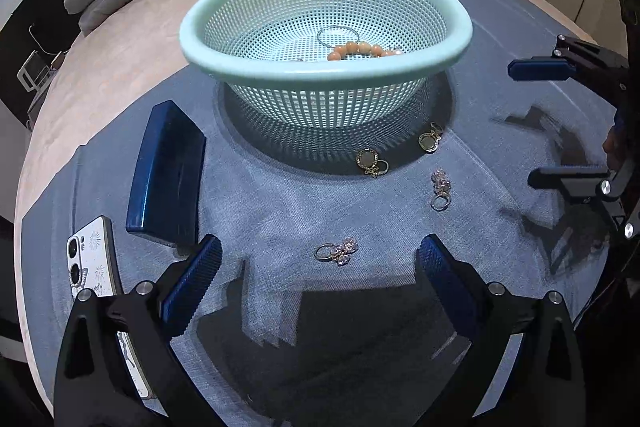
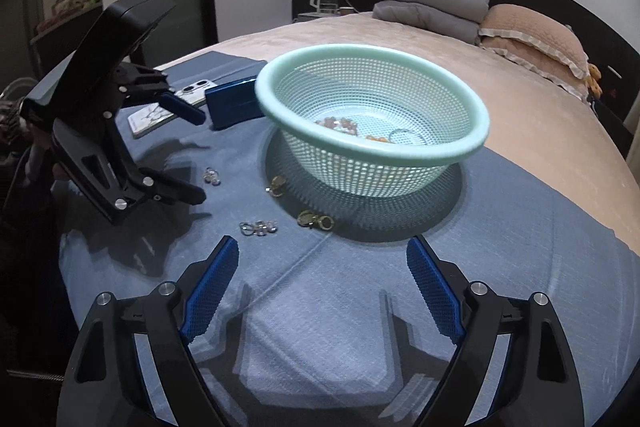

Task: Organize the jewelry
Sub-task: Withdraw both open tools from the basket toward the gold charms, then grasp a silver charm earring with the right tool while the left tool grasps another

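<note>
A mint-green mesh basket [image 1: 192, 39] [image 2: 360, 51] stands on a blue cloth, with an orange bead bracelet [image 1: 360, 50] and a thin ring [image 1: 338, 35] inside. On the cloth in front of it lie two gold earrings [image 1: 371, 163] [image 1: 430, 139] and two crystal earrings [image 1: 336, 251] [image 1: 440, 189]. My left gripper [image 1: 320, 245] [image 2: 198, 157] is open low over the cloth; the nearer crystal earring [image 2: 212, 175] lies between its fingertips, untouched. My right gripper [image 2: 323, 247] [image 1: 526, 125] is open and holds nothing; the other crystal earring [image 2: 259, 227] and a gold earring [image 2: 314, 219] lie just ahead of it.
A dark blue box [image 1: 166, 171] [image 2: 232, 101] lies left of the basket, and a white phone [image 1: 94, 259] [image 2: 192, 91] beside it. The blue cloth [image 1: 280, 211] covers part of a pink bed. Folded grey blankets [image 2: 432, 7] and a pink pillow [image 2: 532, 35] sit at the far end.
</note>
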`<action>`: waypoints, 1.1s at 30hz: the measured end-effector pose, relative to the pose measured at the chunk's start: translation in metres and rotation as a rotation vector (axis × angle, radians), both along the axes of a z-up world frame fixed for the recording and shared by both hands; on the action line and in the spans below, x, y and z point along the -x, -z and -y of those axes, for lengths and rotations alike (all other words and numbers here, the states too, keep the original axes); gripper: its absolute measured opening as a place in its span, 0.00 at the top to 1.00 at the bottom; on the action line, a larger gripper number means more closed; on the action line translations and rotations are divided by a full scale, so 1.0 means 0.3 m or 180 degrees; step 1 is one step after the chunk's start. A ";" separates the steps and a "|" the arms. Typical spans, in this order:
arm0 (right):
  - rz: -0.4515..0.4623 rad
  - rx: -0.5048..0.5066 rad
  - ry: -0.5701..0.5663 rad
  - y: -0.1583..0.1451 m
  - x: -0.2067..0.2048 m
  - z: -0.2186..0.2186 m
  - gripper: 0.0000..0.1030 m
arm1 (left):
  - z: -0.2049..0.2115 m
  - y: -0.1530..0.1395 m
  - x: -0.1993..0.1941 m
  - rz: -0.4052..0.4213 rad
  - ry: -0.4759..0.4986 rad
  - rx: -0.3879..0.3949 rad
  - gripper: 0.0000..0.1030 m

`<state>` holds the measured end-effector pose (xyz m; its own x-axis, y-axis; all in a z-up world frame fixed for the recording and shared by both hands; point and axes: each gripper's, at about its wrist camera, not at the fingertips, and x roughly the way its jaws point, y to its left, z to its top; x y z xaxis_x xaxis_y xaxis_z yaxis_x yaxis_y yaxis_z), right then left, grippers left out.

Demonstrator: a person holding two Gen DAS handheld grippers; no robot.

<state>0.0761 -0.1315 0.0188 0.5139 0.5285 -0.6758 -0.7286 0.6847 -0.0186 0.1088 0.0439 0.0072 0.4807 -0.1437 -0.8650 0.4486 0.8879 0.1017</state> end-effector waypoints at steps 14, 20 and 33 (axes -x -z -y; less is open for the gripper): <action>-0.0091 0.0111 -0.0403 0.093 0.007 -0.146 0.46 | -0.017 0.068 0.018 0.0062 0.0028 0.0203 0.18; -0.0281 0.0015 -0.0334 0.102 -0.022 -0.150 0.55 | -0.028 0.080 0.018 0.0000 0.0015 0.0329 0.23; -0.0407 -0.0033 0.0037 0.123 -0.055 -0.152 0.77 | 0.009 0.078 0.029 0.0022 0.0073 0.0384 0.62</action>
